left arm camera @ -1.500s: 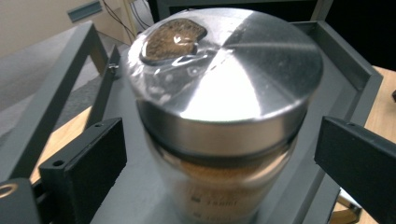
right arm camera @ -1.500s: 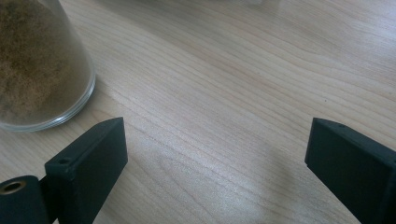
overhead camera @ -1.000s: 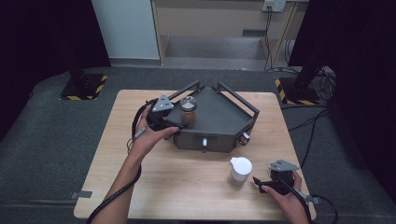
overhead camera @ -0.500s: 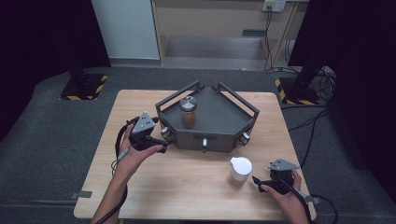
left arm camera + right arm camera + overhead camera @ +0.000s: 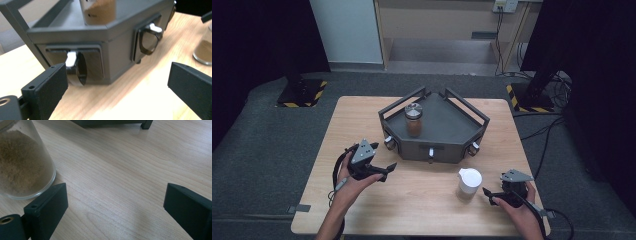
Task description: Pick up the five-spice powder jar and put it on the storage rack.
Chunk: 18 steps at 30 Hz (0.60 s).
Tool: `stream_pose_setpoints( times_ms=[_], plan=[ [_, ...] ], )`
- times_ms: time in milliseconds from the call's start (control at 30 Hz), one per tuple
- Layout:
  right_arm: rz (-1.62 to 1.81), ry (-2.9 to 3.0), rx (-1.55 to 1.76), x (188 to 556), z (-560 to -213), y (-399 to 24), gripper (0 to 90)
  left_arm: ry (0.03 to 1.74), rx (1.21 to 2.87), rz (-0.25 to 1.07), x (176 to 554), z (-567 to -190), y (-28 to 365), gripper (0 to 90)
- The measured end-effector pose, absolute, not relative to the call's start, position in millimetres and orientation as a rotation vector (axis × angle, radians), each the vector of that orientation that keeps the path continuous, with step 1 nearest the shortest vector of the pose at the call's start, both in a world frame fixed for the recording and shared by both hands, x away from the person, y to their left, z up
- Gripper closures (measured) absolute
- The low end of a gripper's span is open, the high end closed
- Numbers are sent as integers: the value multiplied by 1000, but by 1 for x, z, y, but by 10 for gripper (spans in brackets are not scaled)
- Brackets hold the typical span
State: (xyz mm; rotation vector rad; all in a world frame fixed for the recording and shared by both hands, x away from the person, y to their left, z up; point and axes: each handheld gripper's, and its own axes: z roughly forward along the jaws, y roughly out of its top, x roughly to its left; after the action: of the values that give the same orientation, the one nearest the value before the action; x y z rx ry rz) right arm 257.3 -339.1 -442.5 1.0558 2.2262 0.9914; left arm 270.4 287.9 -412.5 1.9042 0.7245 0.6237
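Note:
A dark grey angular stand [image 5: 447, 125] with raised rails sits mid-table. On its deck stands a silver-lidded jar of brown powder [image 5: 413, 120], whose lower part shows in the left gripper view [image 5: 98, 11]. A second, white-lidded jar [image 5: 470, 181] stands on the table in front. My left gripper [image 5: 387, 171] hovers low by the stand's front-left corner, open and empty [image 5: 117, 85], facing a white lever [image 5: 71, 58]. My right gripper [image 5: 488, 196] rests just right of the white-lidded jar, open [image 5: 115, 205], with the glass jar [image 5: 22, 165] beside its left jaw.
The stand's front faces carry round knobs with white levers [image 5: 153, 27]. One stand foot [image 5: 146, 123] shows far ahead of the right gripper. Bare wooden table [image 5: 422, 205] lies between the two hands. Cables trail off the right side onto the grey floor.
My left gripper has drawn back from the silver-lidded jar on the stand, moving left, toward me and down to the table. The jar stays on the deck. The right gripper has not moved.

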Motion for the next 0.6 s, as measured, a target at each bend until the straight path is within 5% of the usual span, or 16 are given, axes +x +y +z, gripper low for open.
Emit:
stream_pose_setpoints(
  times_ms=[600],
  plan=[
    [994,2231,1046,258,-444,-337,61,731,1896,618,267,-447,294,23]
  ],
)
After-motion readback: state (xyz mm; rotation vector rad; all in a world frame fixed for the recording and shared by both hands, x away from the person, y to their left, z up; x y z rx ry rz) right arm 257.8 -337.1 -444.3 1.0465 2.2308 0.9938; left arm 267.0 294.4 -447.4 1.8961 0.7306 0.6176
